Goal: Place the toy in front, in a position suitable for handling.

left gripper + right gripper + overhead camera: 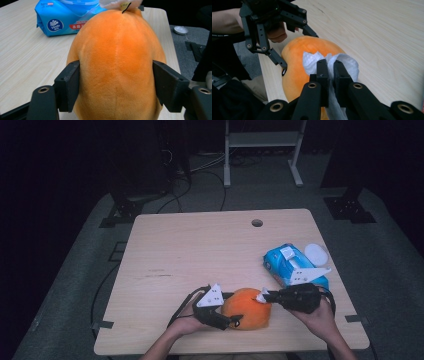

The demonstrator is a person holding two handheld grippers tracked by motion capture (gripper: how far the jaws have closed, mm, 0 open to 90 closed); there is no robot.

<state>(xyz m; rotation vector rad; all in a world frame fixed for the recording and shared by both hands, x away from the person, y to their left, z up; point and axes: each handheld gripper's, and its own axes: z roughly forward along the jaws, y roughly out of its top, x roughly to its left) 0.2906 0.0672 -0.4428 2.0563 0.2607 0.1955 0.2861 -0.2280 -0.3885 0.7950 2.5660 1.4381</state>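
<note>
Evidently the left hand-held gripper (116, 87) clamps the round orange plush toy (247, 308) from both sides at the near edge of the pale wooden counter (200, 245), likely steadying it. Meanwhile the right hand-held gripper (331, 72) pinches a crumpled white wipe (344, 62) against its top, probably for wiping; the blue wipes pack (290, 264) lies far right.

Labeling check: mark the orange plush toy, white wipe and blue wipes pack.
orange plush toy (117, 62), left gripper view, middle of its back.
white wipe (348, 63), right gripper view, bunched top.
blue wipes pack (280, 262), high view, top face.
</note>
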